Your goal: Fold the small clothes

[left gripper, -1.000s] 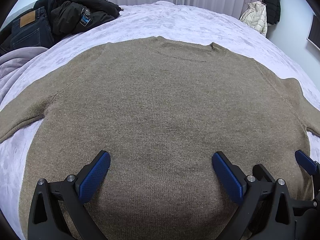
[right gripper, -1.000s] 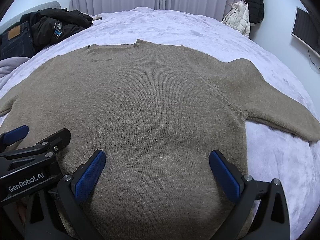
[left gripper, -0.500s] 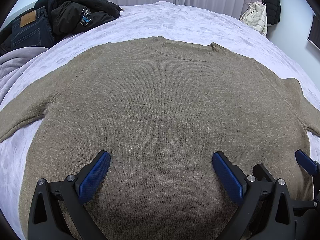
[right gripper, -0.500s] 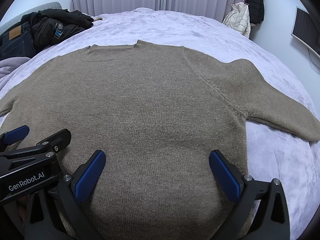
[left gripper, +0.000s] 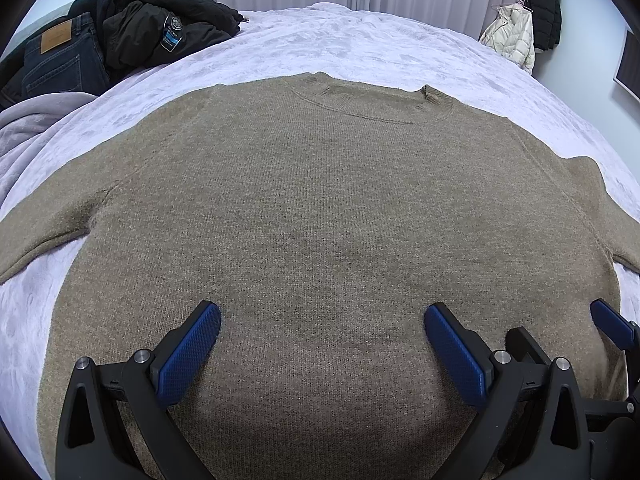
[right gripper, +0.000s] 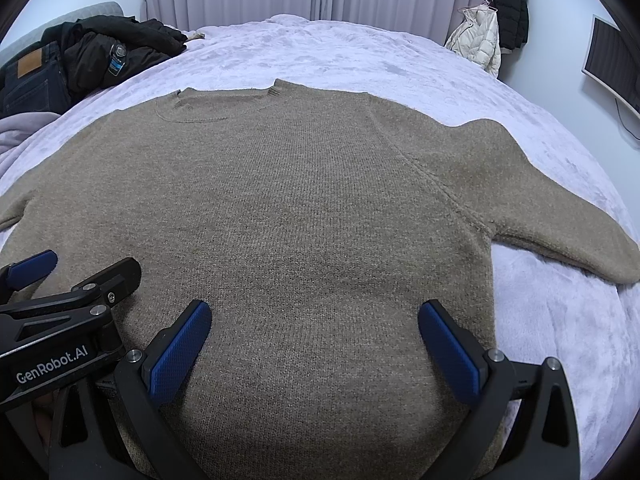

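- One brown knit sweater lies spread flat, front up, on the pale lilac bedspread, neckline away from the cameras and hem toward them; no fold looks made yet.
- Both sleeves are stretched out sideways: the left sleeve trails off the left edge of the left wrist view, and the right sleeve angles down over the bedspread in the right wrist view.
- The knit looks thick, soft and limp, so I judge it will sag and drape when lifted, not hold a line; its fuzzy surface should grip the textured pads rather than slip, but a thin pinch may stretch the fabric.
- Good places to take hold, in my view, are the sleeve near its cuff or the shoulder seam and the hem edge on the same side, so that a side panel folds over in one piece.
- The left gripper hovers over the lower body of the sweater with its blue pads spread wide, holding nothing.
- The right gripper sits beside it over the lower right part, likewise spread and empty.
- Farther off, dark jeans and a black jacket are heaped at the bed's far left; a white puffer coat hangs by the curtains.
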### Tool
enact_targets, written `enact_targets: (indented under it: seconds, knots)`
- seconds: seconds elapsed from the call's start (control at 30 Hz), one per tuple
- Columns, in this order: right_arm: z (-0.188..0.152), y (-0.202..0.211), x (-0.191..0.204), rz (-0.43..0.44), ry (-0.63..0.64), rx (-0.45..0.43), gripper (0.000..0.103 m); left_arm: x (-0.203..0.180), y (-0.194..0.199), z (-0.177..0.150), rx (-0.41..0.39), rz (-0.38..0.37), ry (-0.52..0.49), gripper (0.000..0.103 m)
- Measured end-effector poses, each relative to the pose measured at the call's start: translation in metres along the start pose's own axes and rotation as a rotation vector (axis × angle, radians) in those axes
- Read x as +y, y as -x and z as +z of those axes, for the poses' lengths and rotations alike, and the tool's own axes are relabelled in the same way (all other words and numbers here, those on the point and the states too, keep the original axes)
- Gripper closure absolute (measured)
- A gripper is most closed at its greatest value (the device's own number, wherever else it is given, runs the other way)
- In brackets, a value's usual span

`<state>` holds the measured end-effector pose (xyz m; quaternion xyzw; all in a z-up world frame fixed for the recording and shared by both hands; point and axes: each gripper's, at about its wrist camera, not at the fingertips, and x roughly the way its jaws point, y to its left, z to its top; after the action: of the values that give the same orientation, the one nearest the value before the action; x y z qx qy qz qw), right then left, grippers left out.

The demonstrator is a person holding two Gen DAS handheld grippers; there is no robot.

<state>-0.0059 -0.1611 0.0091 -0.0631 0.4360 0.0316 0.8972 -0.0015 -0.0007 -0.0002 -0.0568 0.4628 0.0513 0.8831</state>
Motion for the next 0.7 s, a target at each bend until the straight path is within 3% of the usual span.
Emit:
enact_targets:
  seconds: [0.7]
  knots:
    - [0.0001,-0.0005,0.0018,-0.013,0.004,0.002,0.000,-0.0004,0.0031,0.0014,0.000,0.009,0.006,0.001]
